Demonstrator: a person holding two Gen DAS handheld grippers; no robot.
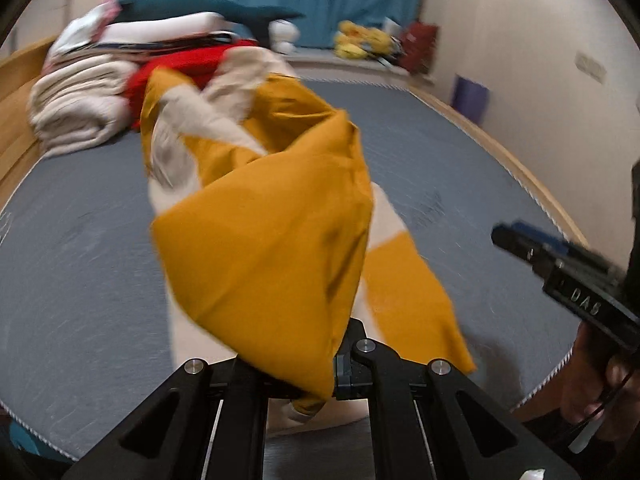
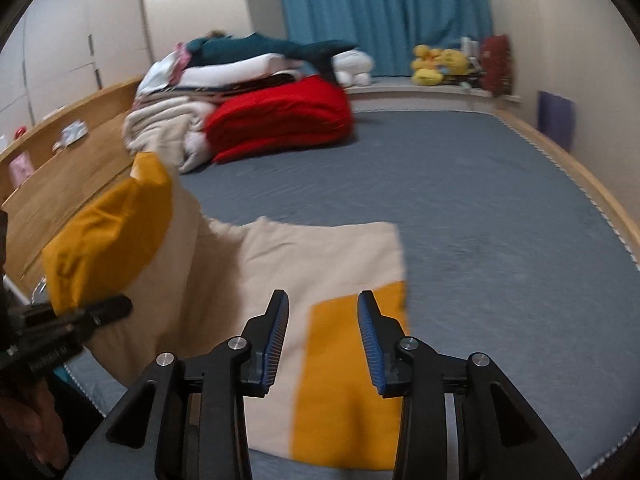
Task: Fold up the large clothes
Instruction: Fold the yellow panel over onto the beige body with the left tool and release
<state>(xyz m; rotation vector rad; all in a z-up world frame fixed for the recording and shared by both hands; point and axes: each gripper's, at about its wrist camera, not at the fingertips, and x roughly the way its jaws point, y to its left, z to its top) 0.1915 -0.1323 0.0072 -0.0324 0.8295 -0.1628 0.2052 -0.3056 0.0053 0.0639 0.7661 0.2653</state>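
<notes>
Left gripper jaws clamped on lifted mustard-and-cream garment, right gripper jaws wide above its flat part

Dim, warm indoor light, soft shadows, motion blur throughout, heavy fisheye bending and black vignetted corners.
</notes>
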